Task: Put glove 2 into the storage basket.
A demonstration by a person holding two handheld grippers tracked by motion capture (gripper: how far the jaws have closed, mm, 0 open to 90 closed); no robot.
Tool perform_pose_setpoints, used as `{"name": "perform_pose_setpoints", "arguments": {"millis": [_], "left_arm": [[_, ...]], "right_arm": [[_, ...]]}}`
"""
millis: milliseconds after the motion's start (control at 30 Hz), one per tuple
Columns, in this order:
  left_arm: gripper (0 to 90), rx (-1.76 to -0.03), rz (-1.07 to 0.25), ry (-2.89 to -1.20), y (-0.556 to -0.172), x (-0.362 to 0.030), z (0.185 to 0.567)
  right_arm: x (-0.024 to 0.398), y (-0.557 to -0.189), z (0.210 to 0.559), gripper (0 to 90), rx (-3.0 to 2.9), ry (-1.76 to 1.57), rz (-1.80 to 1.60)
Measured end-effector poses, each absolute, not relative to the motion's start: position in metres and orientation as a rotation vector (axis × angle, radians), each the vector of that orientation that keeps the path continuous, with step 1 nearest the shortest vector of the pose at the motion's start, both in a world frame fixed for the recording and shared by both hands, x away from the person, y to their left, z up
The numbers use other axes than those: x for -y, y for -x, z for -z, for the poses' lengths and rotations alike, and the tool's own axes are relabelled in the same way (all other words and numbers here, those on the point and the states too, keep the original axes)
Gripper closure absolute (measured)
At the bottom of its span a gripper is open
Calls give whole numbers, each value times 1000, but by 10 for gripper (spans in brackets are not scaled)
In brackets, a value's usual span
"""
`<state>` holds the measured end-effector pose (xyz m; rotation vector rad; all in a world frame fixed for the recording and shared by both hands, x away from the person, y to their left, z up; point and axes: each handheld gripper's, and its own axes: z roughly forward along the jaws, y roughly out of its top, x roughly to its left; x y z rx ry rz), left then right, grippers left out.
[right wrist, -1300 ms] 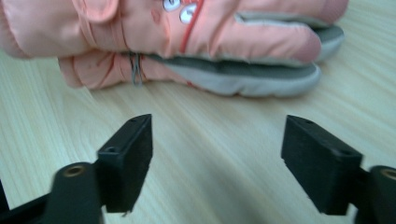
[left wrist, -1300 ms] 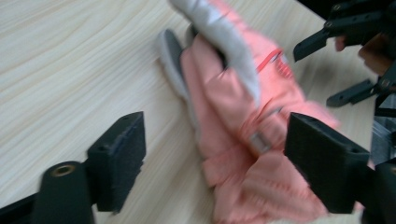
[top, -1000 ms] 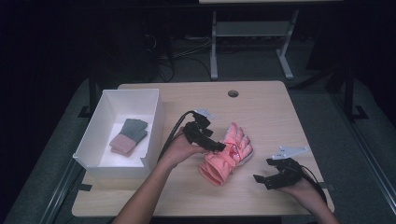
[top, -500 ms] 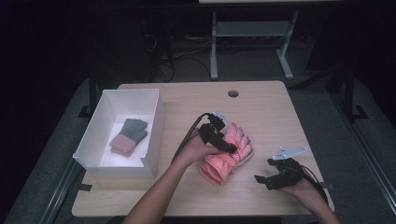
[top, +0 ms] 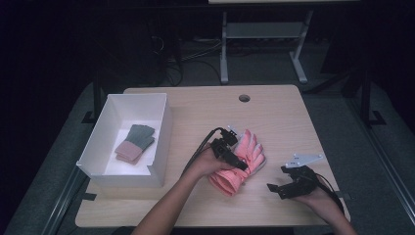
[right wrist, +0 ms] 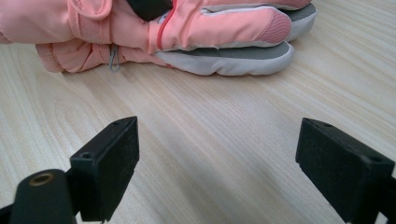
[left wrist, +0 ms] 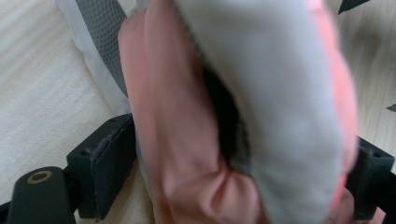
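A light wooden table [top: 274, 112] is filling the middle of the high view. At its left, a white rectangular box [top: 161, 142] is holding a folded grey-and-pink pair of gloves [top: 134, 143]. Just right of centre, a padded pink-and-grey ski glove [top: 242, 164] is lying flat on the wood. The left gripper [top: 234, 155] is sitting over it, its jaws spread around the glove's bulk. At lower right, the right gripper [top: 280, 187] is resting near the glove, jaws spread wide, holding nothing.
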<state>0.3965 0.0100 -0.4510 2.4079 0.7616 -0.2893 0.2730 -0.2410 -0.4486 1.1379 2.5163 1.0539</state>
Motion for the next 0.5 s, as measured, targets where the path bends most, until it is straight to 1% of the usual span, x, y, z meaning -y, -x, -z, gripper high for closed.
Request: {"name": "perform_pose_setpoints", "arguments": {"millis": [100,167,267,500], "left_arm": [[129,-758,286,-2418,-396,-8,452],[155,-744,286,-2433,-395,-7,451],[239,-740,310,-2443,-394,-6,450],[491,-769,408,-2428,-399,-9,449]], "right_arm": [[242,-274,449,130,-2519,-1135,-1045],[242,-274,449,130,-2515,-1133,-1047],[243,-275,450,130,-2510,-1138,-1041],[244,-275,451,130,-2495,-1130,-1047]]}}
